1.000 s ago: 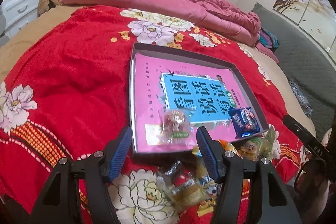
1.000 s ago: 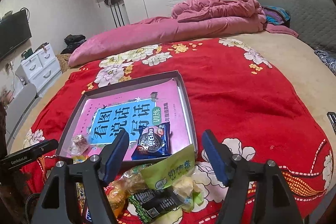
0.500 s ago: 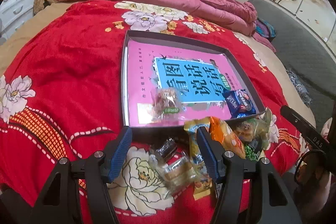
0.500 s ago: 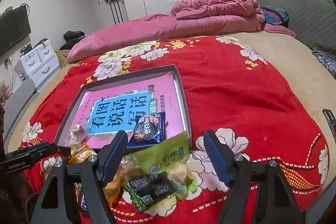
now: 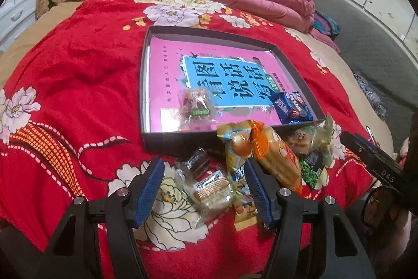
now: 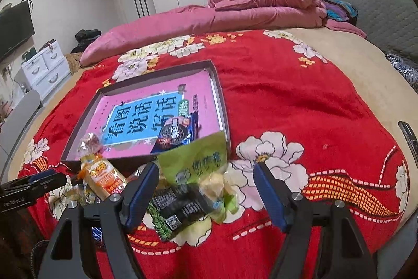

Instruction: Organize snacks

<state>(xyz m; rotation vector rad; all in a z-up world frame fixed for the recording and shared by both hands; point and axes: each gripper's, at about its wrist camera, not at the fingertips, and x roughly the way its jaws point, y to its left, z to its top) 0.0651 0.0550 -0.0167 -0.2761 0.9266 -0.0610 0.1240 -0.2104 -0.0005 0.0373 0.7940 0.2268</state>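
A dark shallow box (image 5: 167, 140) (image 6: 222, 98) lined with a pink and blue book lies on the red bed. In it lie a clear candy packet (image 5: 197, 103) (image 6: 90, 141) and a blue cookie packet (image 5: 291, 106) (image 6: 176, 134). A pile of loose snacks lies in front of the box: a clear biscuit packet (image 5: 209, 190), an orange packet (image 5: 277, 156) (image 6: 103, 175), a green packet (image 6: 194, 161) and a dark pea packet (image 6: 175, 208). My left gripper (image 5: 203, 171) is open above the biscuit packet. My right gripper (image 6: 206, 174) is open above the green and dark packets.
The red floral blanket (image 5: 78, 85) covers the bed, with a pink duvet (image 6: 235, 12) heaped at the far end. A grey headboard (image 6: 365, 7) stands at the right. White drawers (image 6: 44, 67) stand past the bed's left side. A dark phone (image 6: 408, 134) lies at the right edge.
Both grippers have pulled back and down from over the box toward the snack pile in front of it. Both stay open and empty.
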